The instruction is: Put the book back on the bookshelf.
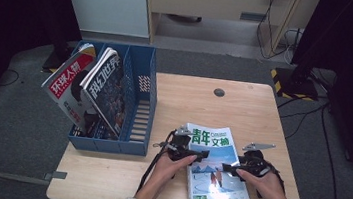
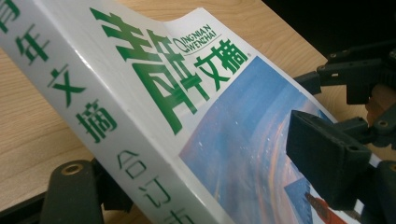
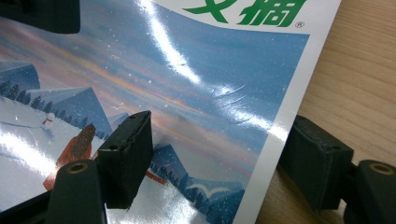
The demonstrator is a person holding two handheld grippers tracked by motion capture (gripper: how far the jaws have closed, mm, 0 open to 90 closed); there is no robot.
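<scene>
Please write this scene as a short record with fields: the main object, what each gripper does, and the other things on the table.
main object: thick white book with green characters and a blue snowy cover picture, lying near the front edge of the light wooden table
left gripper: jaws astride the book's spine edge, one above the cover, one beneath
right gripper: jaws astride the opposite long edge, one over the cover, one below at the table
grip: cannot tell whether the pads press
other things: blue plastic file rack at the table's left, holding two leaning magazines
</scene>
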